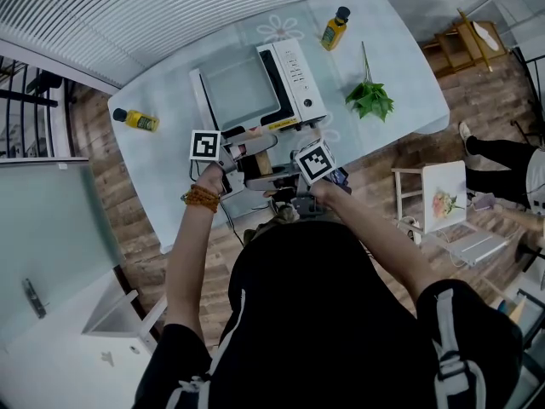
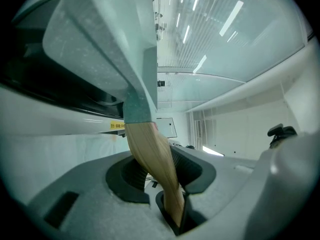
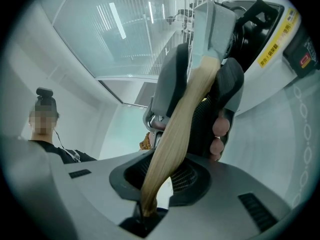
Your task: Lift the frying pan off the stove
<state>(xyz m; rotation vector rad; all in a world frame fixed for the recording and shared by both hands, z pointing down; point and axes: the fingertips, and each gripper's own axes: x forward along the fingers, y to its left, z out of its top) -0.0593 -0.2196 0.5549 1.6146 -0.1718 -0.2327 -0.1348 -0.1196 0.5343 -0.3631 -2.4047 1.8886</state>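
We clamp left tongs [image 2: 169,181] and right tongs [image 3: 159,184] on the wooden handle [image 2: 150,149] of the pan [image 2: 100,44], so uneven lifting may twist it loose.

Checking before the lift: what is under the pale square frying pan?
The white stove, only its button strip and front edge showing. The pale square frying pan covers its cooking surface, so contact cannot be seen.
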